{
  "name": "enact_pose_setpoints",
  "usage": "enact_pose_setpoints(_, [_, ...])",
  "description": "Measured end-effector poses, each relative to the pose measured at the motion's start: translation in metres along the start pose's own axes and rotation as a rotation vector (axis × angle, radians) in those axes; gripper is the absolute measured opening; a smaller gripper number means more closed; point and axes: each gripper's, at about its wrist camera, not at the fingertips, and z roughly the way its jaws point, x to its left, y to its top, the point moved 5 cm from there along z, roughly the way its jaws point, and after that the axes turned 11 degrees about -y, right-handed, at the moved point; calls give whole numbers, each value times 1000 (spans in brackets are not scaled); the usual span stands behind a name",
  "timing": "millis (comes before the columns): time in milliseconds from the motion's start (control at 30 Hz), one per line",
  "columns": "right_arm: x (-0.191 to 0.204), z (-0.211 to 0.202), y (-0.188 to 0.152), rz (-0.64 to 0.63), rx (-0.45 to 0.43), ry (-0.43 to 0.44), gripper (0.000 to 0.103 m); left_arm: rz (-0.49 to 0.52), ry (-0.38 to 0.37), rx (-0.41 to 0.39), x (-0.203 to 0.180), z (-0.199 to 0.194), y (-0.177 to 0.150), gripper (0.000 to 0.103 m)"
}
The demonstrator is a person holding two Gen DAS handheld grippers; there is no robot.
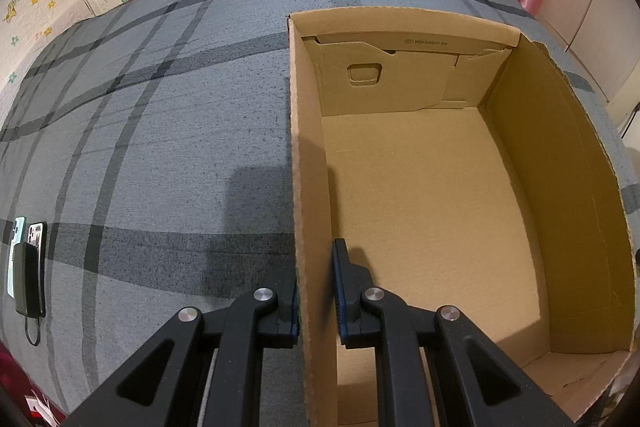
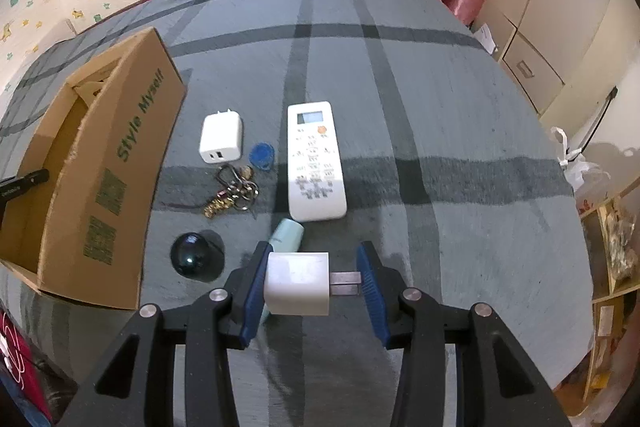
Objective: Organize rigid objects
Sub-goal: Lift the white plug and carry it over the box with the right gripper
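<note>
The right hand-held gripper (image 2: pixel 312 283) had its blue-padded jaws partly apart and clamped on a small white plug-in charger cube (image 2: pixel 298 283). The cube lay sideways between the pads, its flat back against the left pad and its two metal prongs reaching to the right pad, and it hung above the grey plaid bed cover (image 2: pixel 440 107).

On the cover beyond it lay the rest of the things: a pale mint-green tube (image 2: pixel 287 235) partly hidden behind the cube, a long white remote control with an orange button (image 2: pixel 316 163), a larger white two-port wall charger (image 2: pixel 222 139), a blue plastic key tag (image 2: pixel 262 154), a bunch of keys on metal rings (image 2: pixel 234 193), and a dark glossy ball (image 2: pixel 190 254).

To the left of them stood the open brown cardboard box printed with green lettering (image 2: pixel 120 163).

The left hand-held gripper (image 1: pixel 316 301) was pinched shut on the near left wall of that cardboard box, one finger outside and one inside. The box's floor was bare in the left wrist view.

Far off at the left edge of the cover lay two phones (image 1: pixel 24 239) and a black power bank (image 1: pixel 30 279), side by side and touching.
</note>
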Motion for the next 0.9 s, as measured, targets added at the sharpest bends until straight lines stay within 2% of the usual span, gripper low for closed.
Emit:
enact_pose_setpoints(367, [21, -27, 32, -27, -56, 24, 46, -3, -1, -4, -1, -2, 0, 14])
enact_pose_setpoints(900, [80, -57, 79, -117, -143, 89, 46, -5, -1, -1, 0, -3, 0, 14])
